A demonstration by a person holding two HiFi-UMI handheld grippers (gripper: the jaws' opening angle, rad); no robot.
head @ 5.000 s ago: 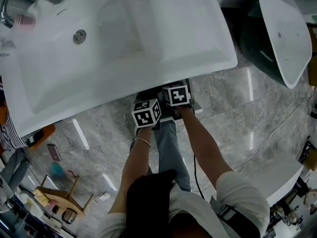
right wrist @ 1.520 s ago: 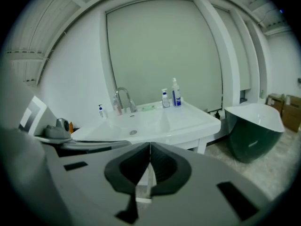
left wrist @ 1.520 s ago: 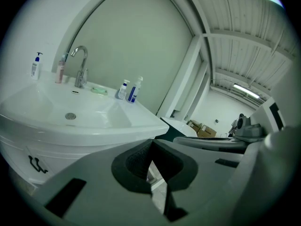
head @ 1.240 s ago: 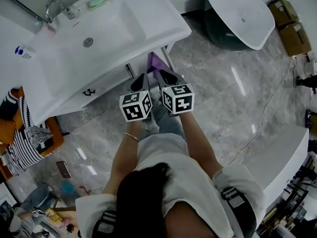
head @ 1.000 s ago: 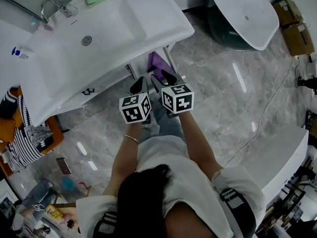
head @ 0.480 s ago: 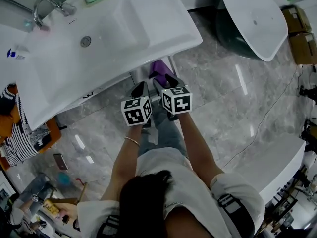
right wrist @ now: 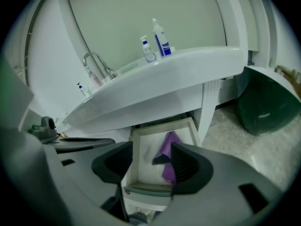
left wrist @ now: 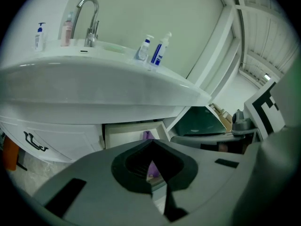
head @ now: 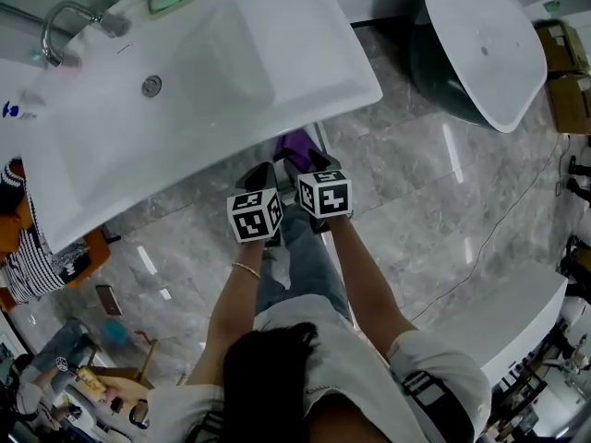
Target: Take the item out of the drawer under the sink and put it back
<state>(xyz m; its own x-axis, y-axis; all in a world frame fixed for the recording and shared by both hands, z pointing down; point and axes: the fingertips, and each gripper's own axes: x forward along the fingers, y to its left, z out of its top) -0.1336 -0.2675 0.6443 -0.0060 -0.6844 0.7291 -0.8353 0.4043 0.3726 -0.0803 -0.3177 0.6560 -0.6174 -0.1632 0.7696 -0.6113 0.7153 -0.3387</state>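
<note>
The white drawer [right wrist: 162, 125] under the sink stands pulled out, and a purple item [right wrist: 169, 142] lies along its right side. My right gripper [right wrist: 151, 150] hangs above the drawer's front. Its jaws have just been opening, with nothing gripped; the purple item shows through the gap, farther off. The left gripper [left wrist: 153, 141] is beside it, jaw tips touching, with a sliver of the purple item [left wrist: 147, 135] and the drawer [left wrist: 124, 133] beyond. From the head view both grippers, left [head: 259, 177] and right [head: 310, 162], point at the purple item [head: 297, 143] by the sink's edge.
The white sink [head: 194, 58] overhangs the drawer, with a faucet [head: 65, 17] and bottles [right wrist: 160, 36] on its back ledge. A dark green basin with a white top [head: 480, 53] stands to the right. A cabinet front with a black handle [left wrist: 33, 140] is left of the drawer. The floor is grey marble [head: 416, 201].
Both grippers have sunk toward the drawer and now sit closer to the sink's front edge. The sink's rim covers more of the drawer than a second ago.
</note>
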